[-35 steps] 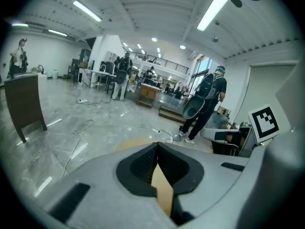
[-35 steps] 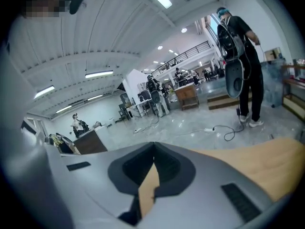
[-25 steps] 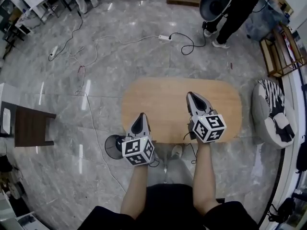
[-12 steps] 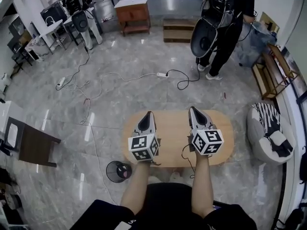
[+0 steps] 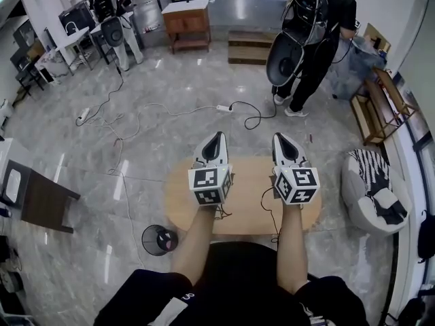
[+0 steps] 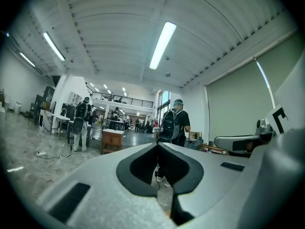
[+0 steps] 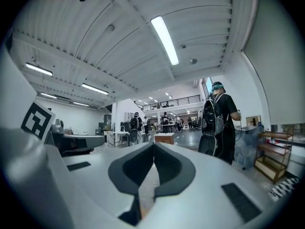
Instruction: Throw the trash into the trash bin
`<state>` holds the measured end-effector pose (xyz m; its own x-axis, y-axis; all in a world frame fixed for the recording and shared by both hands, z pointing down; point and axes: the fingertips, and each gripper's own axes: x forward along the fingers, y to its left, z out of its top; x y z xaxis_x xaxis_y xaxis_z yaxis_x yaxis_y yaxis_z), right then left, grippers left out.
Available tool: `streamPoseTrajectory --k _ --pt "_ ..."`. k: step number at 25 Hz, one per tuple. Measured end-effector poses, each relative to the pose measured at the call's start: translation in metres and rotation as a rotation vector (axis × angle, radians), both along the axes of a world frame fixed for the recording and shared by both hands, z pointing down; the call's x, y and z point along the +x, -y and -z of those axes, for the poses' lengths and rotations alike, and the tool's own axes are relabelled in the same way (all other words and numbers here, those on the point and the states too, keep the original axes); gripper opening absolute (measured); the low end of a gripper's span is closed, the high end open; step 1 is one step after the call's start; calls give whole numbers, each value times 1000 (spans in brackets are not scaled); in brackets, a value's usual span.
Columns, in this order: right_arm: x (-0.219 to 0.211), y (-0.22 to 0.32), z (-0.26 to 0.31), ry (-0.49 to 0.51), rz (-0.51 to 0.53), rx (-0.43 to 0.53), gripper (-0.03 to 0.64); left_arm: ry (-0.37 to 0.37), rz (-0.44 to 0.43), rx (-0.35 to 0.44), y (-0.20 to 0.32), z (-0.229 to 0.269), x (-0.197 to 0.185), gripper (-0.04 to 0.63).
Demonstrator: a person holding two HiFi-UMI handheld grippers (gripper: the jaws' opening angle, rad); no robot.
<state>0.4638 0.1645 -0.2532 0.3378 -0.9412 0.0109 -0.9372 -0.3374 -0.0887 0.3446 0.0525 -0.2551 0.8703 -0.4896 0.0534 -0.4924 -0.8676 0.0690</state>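
Both grippers have risen and pushed forward since a second ago: they were over the near edge of the oval light-wood table (image 5: 246, 182), and their tips now reach past its far edge. The head view has tipped up with them, taking in more of the room.

- Left gripper (image 5: 216, 138): jaws together, nothing between them; its own view shows only the room past the tips.
- Right gripper (image 5: 281, 140): the same, jaws pressed together and empty.
- Both are held level and side by side above the table. With nothing gripped, this reads as a neutral carry pose, not a reach.
- Round black mesh trash bin (image 5: 160, 240): upright on the floor just off the table's near-left end, probably set there for an easy left-hand drop. Contents can't be made out.
- Trash: no loose piece shows on the bare parts of the table, and none is in either gripper. Probably the throwing is done, or nothing is left in sight to throw.
- Thin black cable (image 5: 266, 206): trails across the table top beside the right forearm.

Writing: only the black-and-white square markers on each gripper's cube. No brand or word is legible; a small white mark on the person's dark shorts is too small to read.
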Motion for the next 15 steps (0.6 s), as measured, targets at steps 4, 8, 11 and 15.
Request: streamPoseTrajectory --k 4,8,11,15 --pt "-1 0 3 -29 21 -16 9 5 1 8 -5 4 8 6" --pt "7 -4 3 -34 30 -18 9 3 2 1 -11 3 19 6" --pt "14 -6 4 -32 26 -13 9 7 0 2 -13 1 23 6" --pt "16 -10 1 -30 31 -12 11 9 0 9 -19 0 25 6"
